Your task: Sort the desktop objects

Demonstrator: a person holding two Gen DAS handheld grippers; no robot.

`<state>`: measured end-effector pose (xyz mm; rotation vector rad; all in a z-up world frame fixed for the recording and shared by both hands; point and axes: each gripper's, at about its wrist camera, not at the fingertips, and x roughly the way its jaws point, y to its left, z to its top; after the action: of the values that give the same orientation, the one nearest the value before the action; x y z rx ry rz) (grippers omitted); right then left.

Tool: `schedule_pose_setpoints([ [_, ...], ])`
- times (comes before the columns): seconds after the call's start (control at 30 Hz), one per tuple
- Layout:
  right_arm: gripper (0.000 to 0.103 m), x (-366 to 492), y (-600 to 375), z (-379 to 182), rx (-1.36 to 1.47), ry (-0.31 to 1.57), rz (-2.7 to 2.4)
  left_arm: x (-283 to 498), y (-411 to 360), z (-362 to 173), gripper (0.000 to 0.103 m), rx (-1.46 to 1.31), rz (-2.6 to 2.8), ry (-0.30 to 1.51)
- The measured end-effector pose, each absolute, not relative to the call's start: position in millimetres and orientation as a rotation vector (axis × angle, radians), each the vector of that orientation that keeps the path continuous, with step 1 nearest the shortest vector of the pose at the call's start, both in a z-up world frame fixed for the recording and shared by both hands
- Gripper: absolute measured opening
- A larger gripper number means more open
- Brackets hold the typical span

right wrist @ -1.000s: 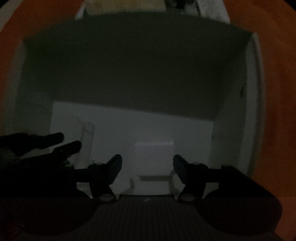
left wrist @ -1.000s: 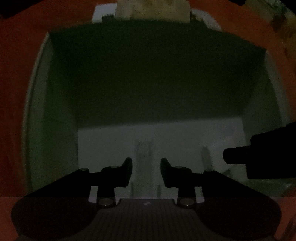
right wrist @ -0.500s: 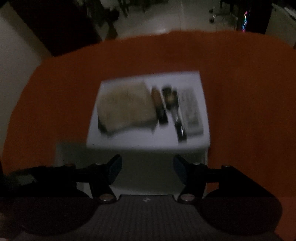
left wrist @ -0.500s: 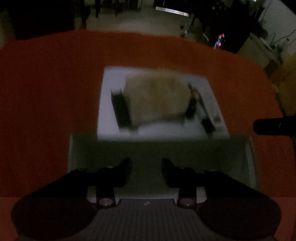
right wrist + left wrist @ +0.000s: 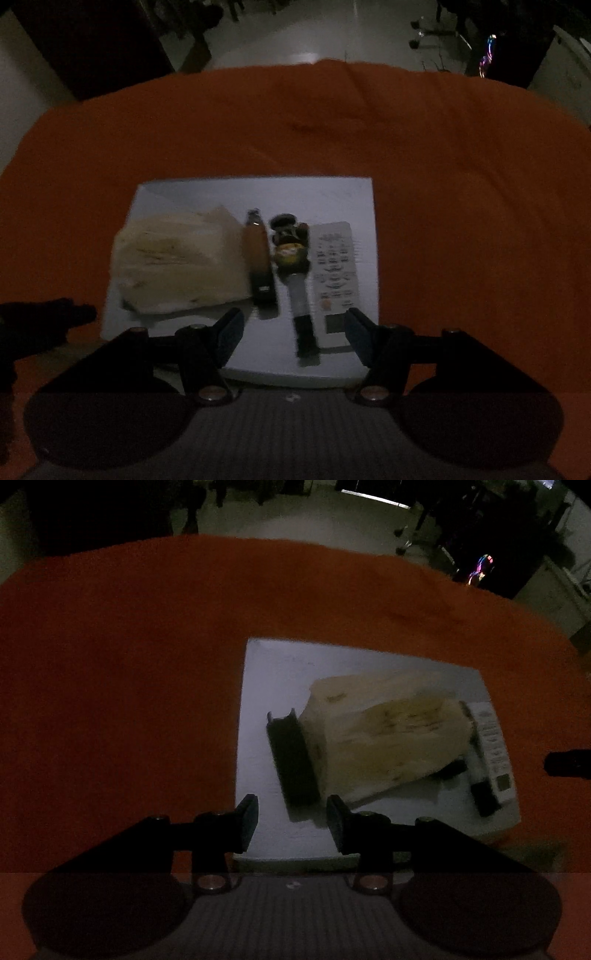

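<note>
A white board (image 5: 273, 672) (image 5: 332, 195) lies on the orange tablecloth. On it are a beige tissue pack (image 5: 388, 738) (image 5: 181, 262), a dark flat case (image 5: 291, 760), a brown-and-black bar (image 5: 258, 266), a small figure on a stick (image 5: 291, 251) and a white remote control (image 5: 336, 269) (image 5: 493, 749). My left gripper (image 5: 291, 821) is open and empty, above the board's near left corner. My right gripper (image 5: 291, 338) is open and empty, above the board's near edge.
The orange tablecloth (image 5: 110, 683) (image 5: 480, 221) surrounds the board. A white box rim (image 5: 295, 864) shows just below the board. The right gripper's tip (image 5: 569, 762) shows at the right edge; the left one (image 5: 44, 317) at the left. The room is dim.
Both grippers have lifted out of the white box and pulled back, so the board with its objects has come into view. Both stayed open and empty.
</note>
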<state>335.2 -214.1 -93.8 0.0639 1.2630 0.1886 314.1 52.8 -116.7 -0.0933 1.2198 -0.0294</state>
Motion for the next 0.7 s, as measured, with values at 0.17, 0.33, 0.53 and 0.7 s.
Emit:
schedule_pose_setpoints([
  [0.17, 0.062, 345.0, -207.5, -125.5, 0.026, 1.326, 0.214, 329.2, 48.8, -133.3, 0.037, -0.115, -0.031, 1.267],
  [0.33, 0.045, 352.8, -190.3, -150.9, -0.041, 1.369, 0.27, 339.2, 51.4, -143.2, 0.037, -0.153, -0.023, 1.302],
  [0.53, 0.04, 360.1, -182.2, -169.3, -0.071, 1.391, 0.304, 351.3, 51.2, -151.4, 0.037, -0.159, -0.008, 1.317],
  [0.7, 0.039, 363.5, -180.9, -179.4, -0.071, 1.409, 0.32, 357.5, 48.8, -161.3, 0.037, -0.159, -0.003, 1.343],
])
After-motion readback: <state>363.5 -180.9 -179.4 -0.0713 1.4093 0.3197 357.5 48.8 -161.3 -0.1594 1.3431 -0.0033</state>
